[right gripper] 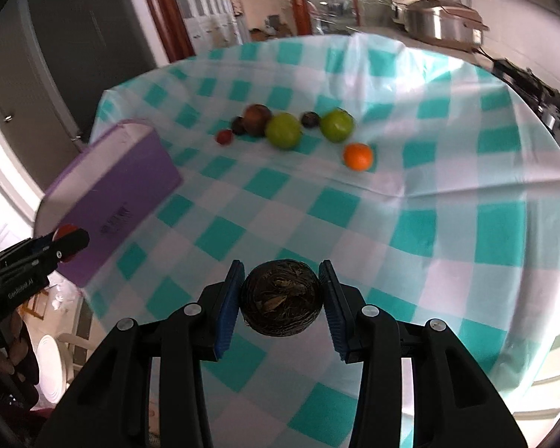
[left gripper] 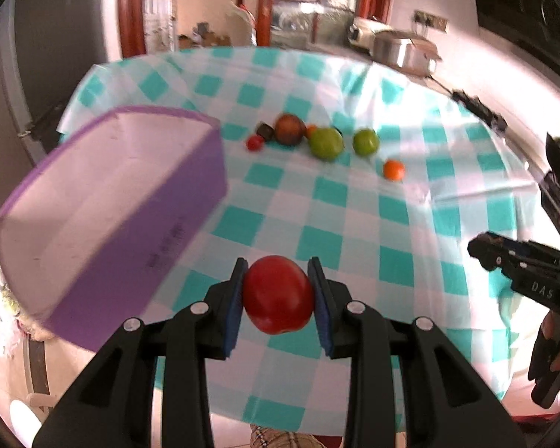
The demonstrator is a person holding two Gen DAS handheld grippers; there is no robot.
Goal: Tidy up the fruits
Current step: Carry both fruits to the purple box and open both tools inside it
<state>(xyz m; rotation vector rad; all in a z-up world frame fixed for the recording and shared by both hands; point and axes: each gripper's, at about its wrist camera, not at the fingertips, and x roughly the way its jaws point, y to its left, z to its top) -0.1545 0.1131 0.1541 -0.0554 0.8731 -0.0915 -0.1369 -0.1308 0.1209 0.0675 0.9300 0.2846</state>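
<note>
My left gripper [left gripper: 278,291] is shut on a red tomato [left gripper: 279,294], held above the checked tablecloth to the right of the purple bin [left gripper: 108,201]. My right gripper [right gripper: 282,295] is shut on a dark brown wrinkled fruit [right gripper: 283,298], also above the cloth. The bin is open, empty inside, and also shows in the right wrist view [right gripper: 112,194]. On the far cloth lie two green fruits [left gripper: 325,143] [left gripper: 366,142], a brown round fruit [left gripper: 289,128], a small red fruit [left gripper: 254,143], a dark fruit [left gripper: 265,131] and an orange [left gripper: 393,170].
The table [right gripper: 448,205] carries a teal-and-white checked cloth. Metal pots [right gripper: 440,20] stand on a counter behind it. The right gripper shows at the right edge of the left view [left gripper: 519,265]. The left gripper shows at the left of the right view [right gripper: 44,252].
</note>
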